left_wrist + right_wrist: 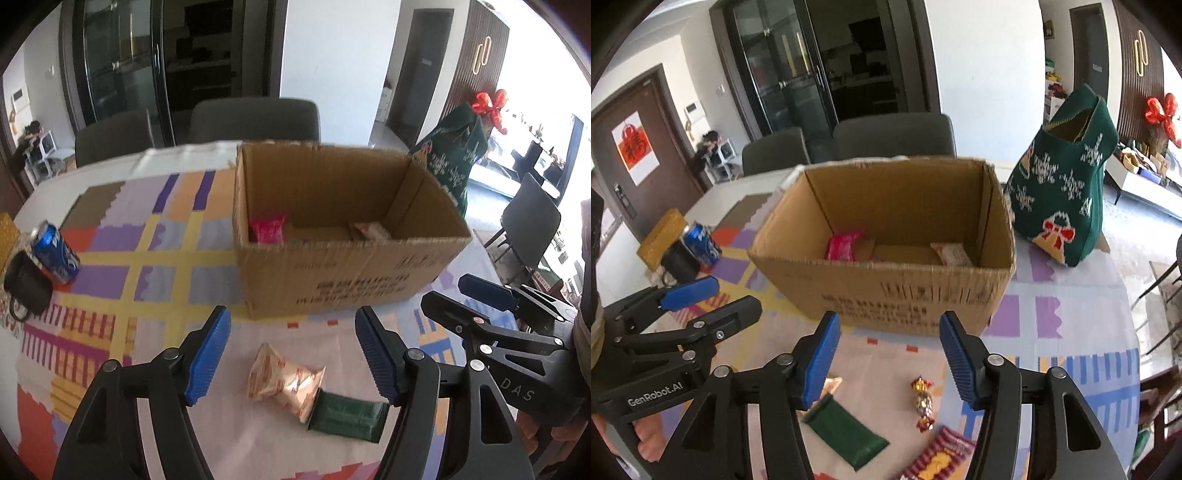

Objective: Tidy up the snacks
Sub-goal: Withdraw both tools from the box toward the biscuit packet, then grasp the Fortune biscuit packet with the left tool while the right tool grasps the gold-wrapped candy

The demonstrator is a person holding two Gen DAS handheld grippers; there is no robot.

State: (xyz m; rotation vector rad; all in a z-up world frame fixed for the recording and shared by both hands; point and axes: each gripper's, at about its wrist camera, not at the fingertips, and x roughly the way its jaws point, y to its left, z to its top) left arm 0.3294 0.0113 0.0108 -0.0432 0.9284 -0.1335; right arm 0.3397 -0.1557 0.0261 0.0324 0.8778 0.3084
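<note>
An open cardboard box (340,273) (894,295) stands on the patterned tablecloth, with a pink packet (266,229) (842,246) and a pale packet (371,230) (951,254) inside. In front of it lie a shiny copper snack bag (284,380) and a dark green packet (347,417) (846,432). My left gripper (293,360) is open above the copper bag, nothing between its pads. My right gripper (888,360) is open too, over a gold-and-red wrapped candy (923,402); a red striped packet (938,458) lies at the bottom edge. Each gripper shows at the side of the other's view.
A blue soda can (55,253) (701,242), a black mug (26,291) (679,260) and a yellow box (661,236) sit at the table's left. A green knitted Christmas bag (1063,195) (454,155) stands right of the box. Grey chairs (894,136) line the far side.
</note>
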